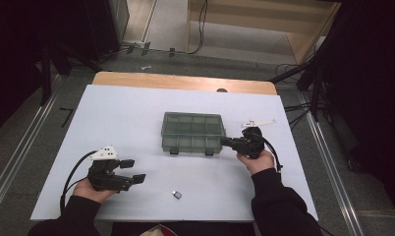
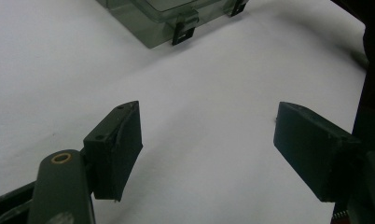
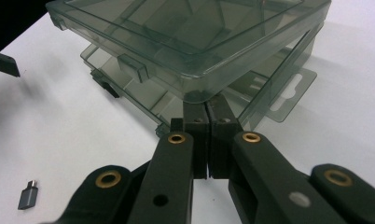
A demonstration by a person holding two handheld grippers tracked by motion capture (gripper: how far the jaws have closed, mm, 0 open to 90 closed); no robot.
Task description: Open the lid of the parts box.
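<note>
At bench's right side, mid-depth: right claw (image 1: 224,142), jaws shut flat together, nothing between the pads. Per right gripper view, tips (image 3: 206,108) sit tucked under the near right corner of the lid, in the gap between lid and tray; whether they touch the plastic or just sit below it, can't tell.

Item 1: compartment box (image 1: 192,132), smoky clear plastic, bench centre, long axis running left-right across the bench. Lid (image 3: 195,32) lifted a bit off the tray (image 3: 143,88) at this corner; two dark latches (image 1: 173,152) on the edge facing the person. Lies directly left of right claw along the claw's own pointing line. Judgement: next move prob. a lever-up of the lid from this corner, hinge side being the far long edge.

Item 2: left claw (image 1: 132,169), near left part of bench, jaws wide apart, empty, pointing twd bench centre. Box well apart from it, up and to the right; right hand (image 1: 257,160) much nearer.

Item 3: small grey adapter (image 1: 176,194), near edge of bench, approx midway between the hands, loose, closer to left claw than right.
</note>
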